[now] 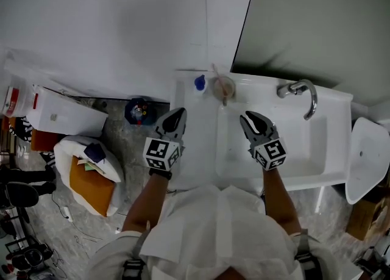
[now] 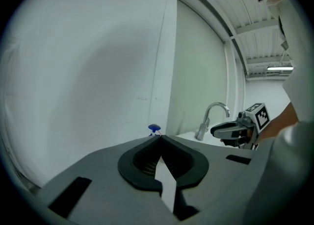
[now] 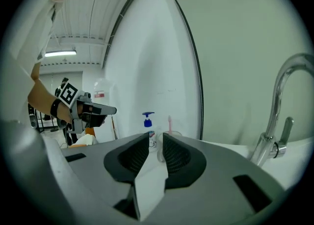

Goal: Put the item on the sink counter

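A white sink counter (image 1: 194,144) runs along the wall. At its back stand a soap bottle with a blue pump (image 1: 200,82) and a clear cup holding a pink toothbrush (image 1: 223,88). My left gripper (image 1: 176,116) hovers over the counter's left part, shut with nothing in it. Over the basin's left side, my right gripper (image 1: 251,120) stands open and empty. The right gripper view looks between the jaws (image 3: 156,139) at the bottle (image 3: 148,127) and the cup (image 3: 170,132) a little ahead. The left gripper (image 2: 159,139) points toward the blue pump top (image 2: 154,129).
A chrome faucet (image 1: 301,92) stands at the basin's back right. On the floor to the left lie a white bag with orange contents (image 1: 90,175), a white box (image 1: 61,111) and a dark blue object (image 1: 139,111). A white rounded fixture (image 1: 367,158) sits to the right of the sink.
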